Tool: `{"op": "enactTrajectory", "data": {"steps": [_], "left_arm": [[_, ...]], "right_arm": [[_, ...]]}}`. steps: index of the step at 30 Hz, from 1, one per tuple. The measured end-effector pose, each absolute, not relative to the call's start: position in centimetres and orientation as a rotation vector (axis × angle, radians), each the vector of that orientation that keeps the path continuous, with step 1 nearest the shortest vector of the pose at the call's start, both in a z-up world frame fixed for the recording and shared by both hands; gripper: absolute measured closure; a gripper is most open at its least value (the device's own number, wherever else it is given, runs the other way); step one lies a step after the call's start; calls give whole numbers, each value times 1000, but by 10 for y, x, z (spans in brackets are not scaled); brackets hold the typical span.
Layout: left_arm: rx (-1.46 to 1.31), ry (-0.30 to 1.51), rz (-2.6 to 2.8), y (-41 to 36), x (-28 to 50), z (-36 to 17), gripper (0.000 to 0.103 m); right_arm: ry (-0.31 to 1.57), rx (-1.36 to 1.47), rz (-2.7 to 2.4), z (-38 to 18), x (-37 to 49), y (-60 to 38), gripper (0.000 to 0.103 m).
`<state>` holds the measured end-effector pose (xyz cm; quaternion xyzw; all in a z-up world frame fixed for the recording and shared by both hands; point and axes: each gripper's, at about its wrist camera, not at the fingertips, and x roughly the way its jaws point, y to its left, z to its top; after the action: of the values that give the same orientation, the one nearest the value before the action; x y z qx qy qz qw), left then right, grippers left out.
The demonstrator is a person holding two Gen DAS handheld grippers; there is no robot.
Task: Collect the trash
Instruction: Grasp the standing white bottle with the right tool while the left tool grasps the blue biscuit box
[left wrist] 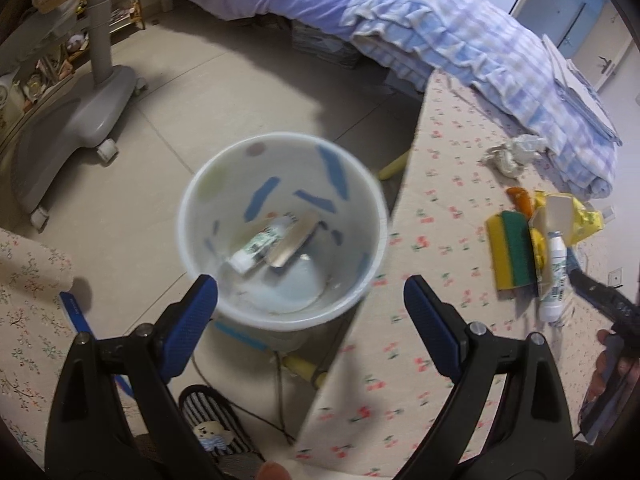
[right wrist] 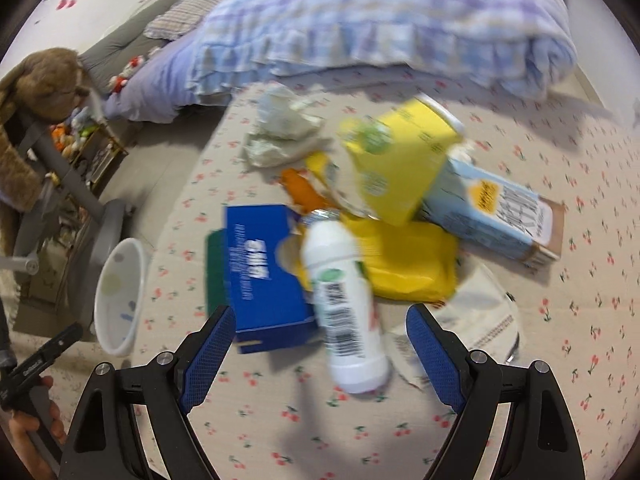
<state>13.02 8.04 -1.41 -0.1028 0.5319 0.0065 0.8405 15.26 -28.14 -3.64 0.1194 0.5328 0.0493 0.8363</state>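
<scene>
Between the spread right tongs (right wrist: 318, 346), which grasp nothing, lies a white plastic bottle with a barcode label (right wrist: 346, 308), resting partly on a blue cardboard box (right wrist: 264, 272) and a yellow soft packet (right wrist: 408, 268) in the trash heap. It looks light, stiff and smooth, likely to roll or slip; a squeeze across its mid-body, on the label, seems safest. Crumpled tissue (right wrist: 286, 128) behind would crush easily. The worktop (right wrist: 280, 432) wears a cherry-print cloth that may drag or wrinkle. The left tongs (left wrist: 310, 304), also released and empty, hover over a white plastic bin with coloured patches (left wrist: 360, 200) standing on the tiled floor (left wrist: 200, 92) just beside the worktop, near a bed with a checked quilt (left wrist: 460, 44).
</scene>
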Motion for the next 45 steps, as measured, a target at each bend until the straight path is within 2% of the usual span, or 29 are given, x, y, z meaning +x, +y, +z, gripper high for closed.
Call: {"op": "enactTrajectory", "data": {"steps": [5,8,11,12,13,20,22,31,41,45], "left_arm": [[-221,1124,-38,54,138,-12,9],[-221,1127,-78,35,142,-12,9],[-225,1136,-126,17,145,-14,9],[-225,1139,-139,11,146,-14,9],[-227,1143,-159,3,146,-15,9],[-234,1142,-256,-38,149,-13,11],[-231,1134,-273,-48,149,-11,16],[-153,1079,-299,-103,151,-5,22],[17,1033,-201,-172,153,-28,26],[80,1030,-164,-183,154,-40,32]], "right_arm": [[1193,270,123,-54,158,-291,26],[1217,286,126,-62,161,-294,36],[1229,308,135,-66,162,-296,48],[1230,310,138,-67,163,-296,58],[1229,314,145,-66,163,-297,62],[1187,319,146,-51,154,-305,62],[1169,334,144,-43,148,-312,63],[1115,403,99,-24,125,-358,64],[1095,442,53,-21,110,-395,64],[1095,452,41,-22,106,-408,64]]}}
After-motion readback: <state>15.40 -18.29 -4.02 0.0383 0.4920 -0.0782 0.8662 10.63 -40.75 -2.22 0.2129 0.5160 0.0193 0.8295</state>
